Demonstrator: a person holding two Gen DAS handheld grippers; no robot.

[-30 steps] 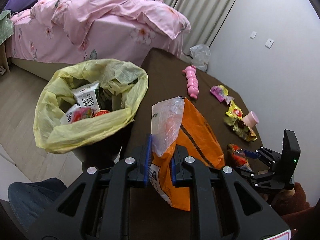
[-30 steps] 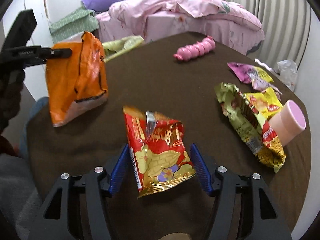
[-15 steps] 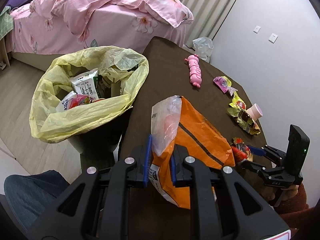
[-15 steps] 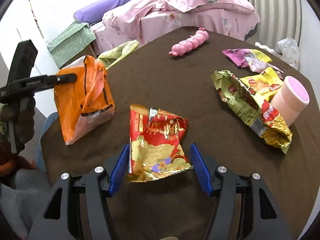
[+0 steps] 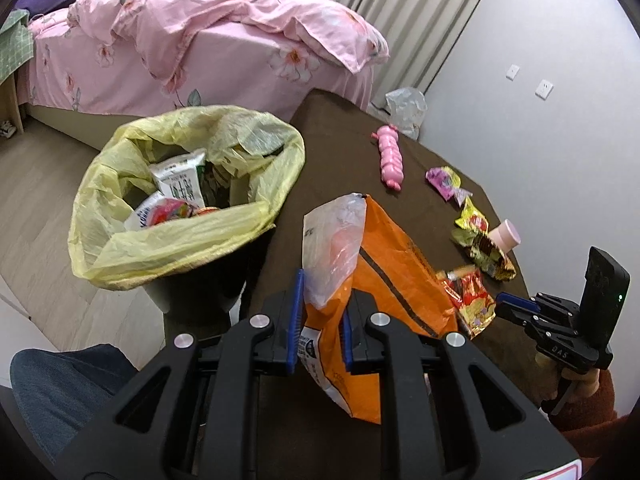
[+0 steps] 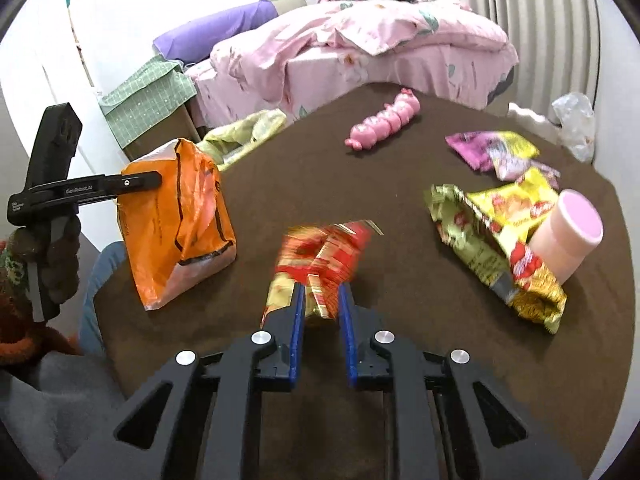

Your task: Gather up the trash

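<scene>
Two wrappers were now gripped: the right hand-held gripper (image 6: 320, 300), open a second before, had clenched the red snack wrapper (image 6: 324, 264) at centre frame; the left hand-held gripper (image 5: 320, 318) kept its orange bag (image 5: 384, 280) beside the yellow-lined bin (image 5: 184, 192), upper left.

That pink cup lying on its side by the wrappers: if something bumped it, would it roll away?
Probably a little. The pink plastic cup lies on its side, so its round wall could roll. It looks tapered, so it would likely curve rather than run straight. It also rests against the crumpled yellow and green snack wrappers, which would probably stop it on that side.
</scene>
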